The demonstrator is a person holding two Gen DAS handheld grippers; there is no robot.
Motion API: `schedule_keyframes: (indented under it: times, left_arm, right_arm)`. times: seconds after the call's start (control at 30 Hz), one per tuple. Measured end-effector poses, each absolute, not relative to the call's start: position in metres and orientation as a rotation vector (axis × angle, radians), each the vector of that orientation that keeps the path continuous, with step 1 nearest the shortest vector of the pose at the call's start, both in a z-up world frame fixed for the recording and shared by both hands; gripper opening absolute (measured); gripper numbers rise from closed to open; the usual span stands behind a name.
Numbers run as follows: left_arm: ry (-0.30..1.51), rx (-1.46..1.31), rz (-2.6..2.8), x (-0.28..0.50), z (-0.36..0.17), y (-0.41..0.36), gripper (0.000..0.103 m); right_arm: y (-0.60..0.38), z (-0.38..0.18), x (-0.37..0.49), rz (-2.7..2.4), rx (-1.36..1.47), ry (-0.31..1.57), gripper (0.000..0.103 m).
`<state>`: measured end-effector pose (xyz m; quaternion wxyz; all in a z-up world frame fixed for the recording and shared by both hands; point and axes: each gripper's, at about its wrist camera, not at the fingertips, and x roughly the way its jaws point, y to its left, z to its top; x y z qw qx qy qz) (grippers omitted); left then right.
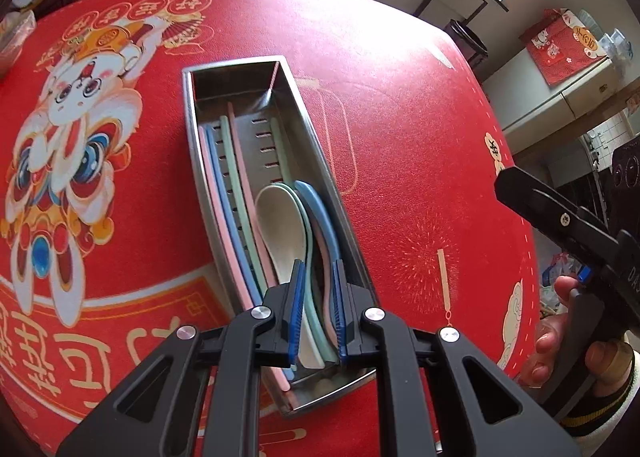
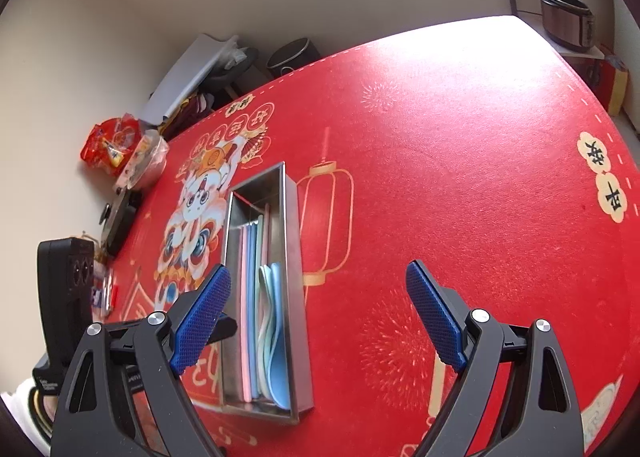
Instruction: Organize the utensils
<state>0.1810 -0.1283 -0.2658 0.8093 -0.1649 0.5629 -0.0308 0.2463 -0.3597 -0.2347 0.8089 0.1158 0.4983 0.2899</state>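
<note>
A long steel utensil box (image 1: 325, 161) lies on the red tablecloth; it also shows in the right wrist view (image 2: 294, 257). Inside lie pastel chopsticks (image 1: 230, 217) along the left and several stacked spoons (image 1: 280, 225) on the right. My left gripper (image 1: 318, 277) hovers over the box's near end, its jaws a narrow gap apart with the spoon handles seen between them; no grip is visible. My right gripper (image 2: 318, 289) is wide open and empty, above the cloth and the box's near right side. It shows at the right edge of the left wrist view (image 1: 560, 225).
The red cloth (image 2: 460, 177) with a lion-dance print covers the table. Snack bags and a clear bowl (image 2: 140, 161) sit at the far left edge. A rice cooker (image 2: 566, 23) stands on a shelf beyond the table. A wall runs along the left.
</note>
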Motion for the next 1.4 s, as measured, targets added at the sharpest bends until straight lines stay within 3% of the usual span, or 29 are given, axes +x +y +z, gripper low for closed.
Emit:
schedule_keyframes:
  times: [0.17,0.33,0.43,0.53,0.6,0.7,1.03,1.4]
  left_arm:
    - [1.15,-0.28,-0.045,0.171,-0.241,-0.113,0.012]
    - [1.08,-0.22,-0.044,0.154,-0.212,-0.098,0.021]
    - [1.02,-0.188,-0.051,0.139,-0.189,-0.087,0.036]
    - [0.947,-0.145,-0.052,0.124,-0.162,-0.076,0.057]
    - [0.888,-0.11,-0.043,0.11,-0.142,-0.068,0.079]
    - [0.808,-0.06,-0.004,0.09,-0.115,-0.054,0.094]
    - [0.603,-0.026,0.008,0.03,-0.049,-0.018,0.097]
    - [0.521,0.01,-0.069,-0.013,-0.03,-0.025,0.097]
  right_arm:
    - [-0.363,-0.216,0.231,0.588,0.242,1.025,0.086]
    - [-0.361,-0.195,0.206,0.544,0.237,0.986,0.087]
    - [-0.356,-0.179,0.187,0.51,0.231,0.954,0.087]
    - [-0.348,-0.159,0.166,0.46,0.211,0.916,0.087]
    - [-0.345,-0.145,0.152,0.431,0.205,0.876,0.087]
    - [-0.337,-0.122,0.129,0.384,0.187,0.816,0.087]
    - [-0.322,-0.063,0.059,0.217,0.159,0.666,0.088]
    - [-0.314,-0.039,-0.001,0.052,0.158,0.574,0.088]
